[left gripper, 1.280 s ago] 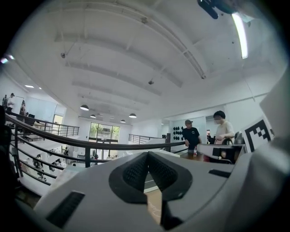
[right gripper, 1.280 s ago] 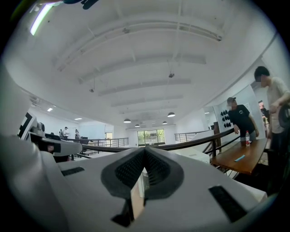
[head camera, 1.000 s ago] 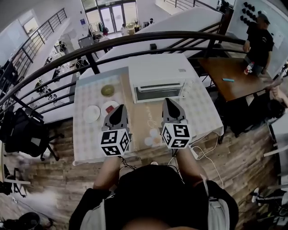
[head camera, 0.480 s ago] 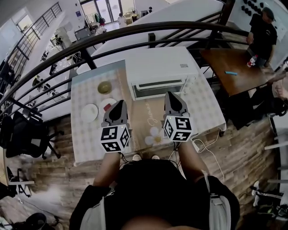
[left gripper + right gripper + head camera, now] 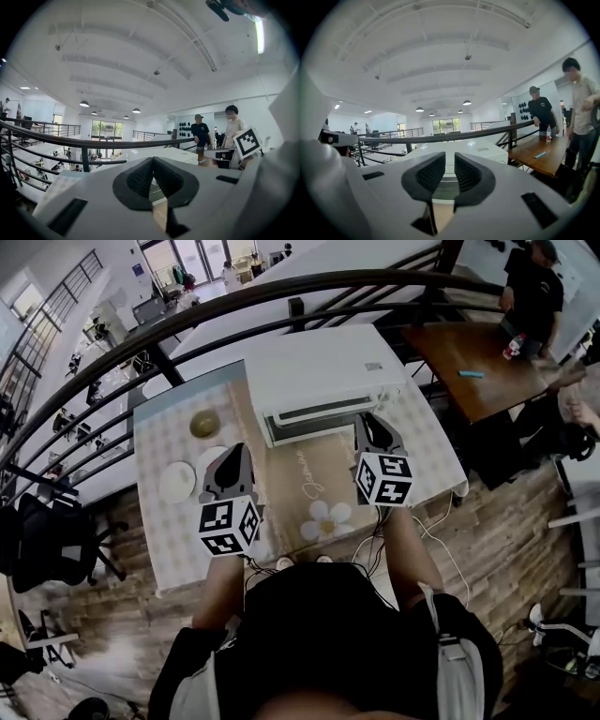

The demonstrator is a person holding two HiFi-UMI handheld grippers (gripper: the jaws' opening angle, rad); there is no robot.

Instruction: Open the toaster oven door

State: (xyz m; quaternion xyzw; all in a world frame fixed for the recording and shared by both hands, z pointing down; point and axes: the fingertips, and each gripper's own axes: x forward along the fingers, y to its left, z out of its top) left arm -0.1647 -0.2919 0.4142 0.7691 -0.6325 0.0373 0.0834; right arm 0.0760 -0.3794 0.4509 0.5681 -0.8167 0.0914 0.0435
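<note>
Head view: the white toaster oven (image 5: pixel 323 371) stands mid-desk (image 5: pixel 417 451), door closed, right claw (image 5: pixel 371 420) near its front and left claw (image 5: pixel 234 451) farther back. Left gripper view: tips together, empty. Right gripper view: jaws, just opening, stand apart with nothing between them.

Daylight comes in through the tall glass doors (image 5: pixel 107 130) at the far end, and round ceiling lamps (image 5: pixel 84 103) add to it. Everything is bright and even, with only soft shadows. A long strip lamp (image 5: pixel 257 33) glares at the upper right of the left gripper view. In the head view the top of the white box-shaped toaster oven (image 5: pixel 323 371) is nearly washed out. The wide-angle lenses bow the black metal railing (image 5: pixel 281 292) and turn the gripper views' corners black. Near the lens, the pale bodies of the left gripper (image 5: pixel 152 168) and right gripper (image 5: pixel 449 164) are out of focus.
</note>
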